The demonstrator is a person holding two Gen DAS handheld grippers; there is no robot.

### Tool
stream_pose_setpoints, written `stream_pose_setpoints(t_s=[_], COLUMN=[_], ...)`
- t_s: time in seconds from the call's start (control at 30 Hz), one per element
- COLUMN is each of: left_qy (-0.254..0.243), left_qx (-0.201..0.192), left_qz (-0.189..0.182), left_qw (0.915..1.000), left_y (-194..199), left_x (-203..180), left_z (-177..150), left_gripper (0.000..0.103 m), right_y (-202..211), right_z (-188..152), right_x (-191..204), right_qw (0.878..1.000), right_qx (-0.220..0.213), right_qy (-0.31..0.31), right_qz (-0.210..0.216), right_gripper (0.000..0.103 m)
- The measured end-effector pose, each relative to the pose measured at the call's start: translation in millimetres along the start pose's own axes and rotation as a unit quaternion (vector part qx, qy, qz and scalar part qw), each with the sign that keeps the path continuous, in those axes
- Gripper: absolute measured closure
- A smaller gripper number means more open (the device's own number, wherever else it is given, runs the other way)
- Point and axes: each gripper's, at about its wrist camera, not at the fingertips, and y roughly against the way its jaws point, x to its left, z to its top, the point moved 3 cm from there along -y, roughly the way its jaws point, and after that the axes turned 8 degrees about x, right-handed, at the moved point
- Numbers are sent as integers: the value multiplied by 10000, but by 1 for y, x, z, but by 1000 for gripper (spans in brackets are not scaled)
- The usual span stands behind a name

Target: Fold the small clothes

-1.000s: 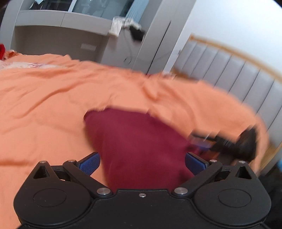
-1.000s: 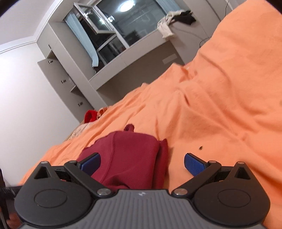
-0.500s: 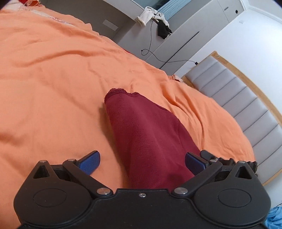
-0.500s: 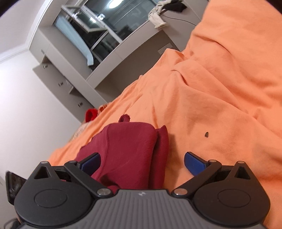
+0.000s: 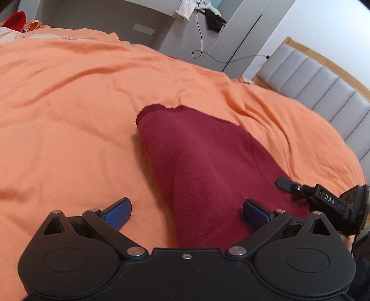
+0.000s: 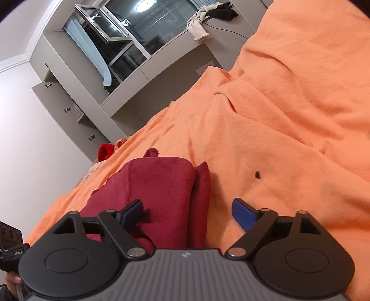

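The maroon garment (image 5: 208,166) lies folded into a narrow bundle on the orange bed cover (image 5: 69,115), just ahead of my left tool (image 5: 187,208) and partly between its spread, empty fingers. My right tool (image 6: 188,211) is likewise open over the bundle's layered end. I judge the folding nearly done, perhaps one tidy-up left. Since half a second ago, the bundle looks unchanged; only my viewpoints have shifted.

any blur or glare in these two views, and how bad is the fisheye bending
Left wrist view: sharp, no motion blur; the headboard curves strongly toward the rim; soft shadow beside the maroon garment. Right wrist view: also sharp; a ceiling light reflects as glare in the dark window; the cabinet lines bow, and black vignette fills the corners.
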Motion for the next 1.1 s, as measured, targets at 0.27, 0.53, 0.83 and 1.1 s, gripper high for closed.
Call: stream_pose_setpoints(t_s=[0.27,0.53,0.83,1.1], left_qy=[-81,-105,-101,-149], left_qx=[40,-13,-20,-63], left_qz=[2,-5,-27,-75], left_qw=[10000,9999,9999,9998], left_y=[-4,-6,-6,-3], left_x=[3,4,4,-9], left_z=[-1,-4,-5,4], left_gripper=[0,0,0,40], right_y=[-5,-4,-6,5], right_z=[-1,-2,-1,1], right_x=[10,17,13,43], right_qw=[9989,9986,9989,9961], right_qx=[40,93,181,-108], right_qy=[284,450,354,843], right_qz=[-382,-255,-233,-243], right_gripper=[19,49,49,83])
